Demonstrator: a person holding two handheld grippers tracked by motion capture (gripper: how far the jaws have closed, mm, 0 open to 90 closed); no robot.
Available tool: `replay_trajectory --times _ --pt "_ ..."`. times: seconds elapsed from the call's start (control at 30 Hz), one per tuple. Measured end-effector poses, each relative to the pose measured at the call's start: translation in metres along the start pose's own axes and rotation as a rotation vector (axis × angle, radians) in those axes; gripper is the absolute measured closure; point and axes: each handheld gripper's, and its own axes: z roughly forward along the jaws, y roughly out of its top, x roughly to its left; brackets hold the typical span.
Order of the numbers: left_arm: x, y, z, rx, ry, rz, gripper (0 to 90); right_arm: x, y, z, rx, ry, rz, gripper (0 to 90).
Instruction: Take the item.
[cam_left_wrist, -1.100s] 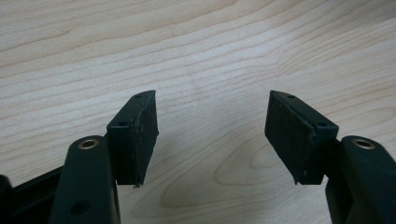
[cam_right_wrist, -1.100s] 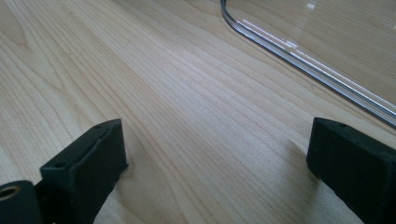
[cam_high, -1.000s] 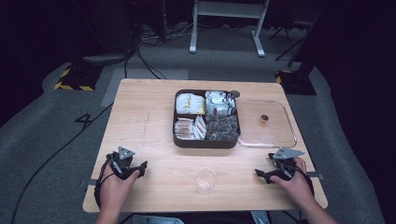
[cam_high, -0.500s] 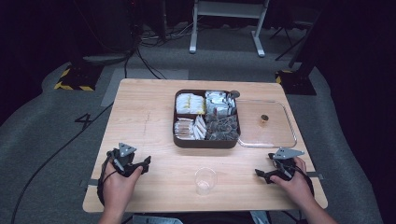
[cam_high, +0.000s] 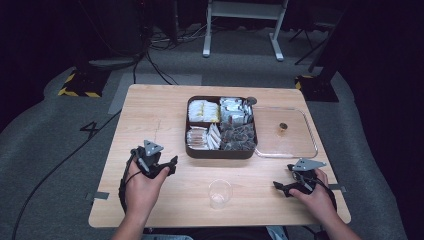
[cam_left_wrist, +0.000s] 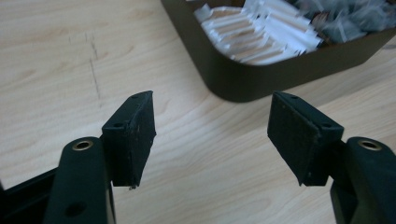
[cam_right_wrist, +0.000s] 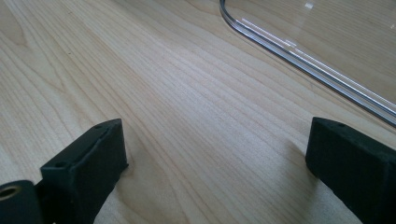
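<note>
The left gripper (cam_high: 159, 165) is held wide open and empty, near-left of the box (cam_high: 220, 150), aimed at its white sachets (cam_left_wrist: 261, 37). The right gripper (cam_high: 295, 184) is rested wide open and empty near the lid (cam_high: 300, 145). A cup (cam_high: 220, 192) is placed between them for easy reach.

Bare table (cam_high: 150, 115) lies left of the brown tray (cam_high: 220, 151); a clear cup (cam_high: 220, 192) stands between both grippers.

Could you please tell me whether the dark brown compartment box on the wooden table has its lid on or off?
Off: the dark brown compartment box shows its packets openly, and the clear plastic lid lies flat beside it.
</note>
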Motion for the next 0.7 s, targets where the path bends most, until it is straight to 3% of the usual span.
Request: replay_trajectory --times 0.1,0.3,0.37,0.7 --pt "-0.003 0.008 0.000 -0.010 -0.003 -0.005 34.2 0.000 0.000 0.000 0.000 0.000 0.001 5.2" --pt "-0.013 0.030 0.003 -0.011 -0.011 0.025 35.2 0.000 0.000 0.000 -0.001 -0.001 0.007 5.5" --pt "-0.018 0.043 0.007 -0.024 -0.022 0.036 35.7 0.000 0.001 0.001 0.000 -0.004 0.008 5.5" --pt "-0.029 0.079 0.025 -0.043 -0.042 0.056 37.3 -0.001 0.001 0.001 -0.001 -0.003 0.006 5.5"
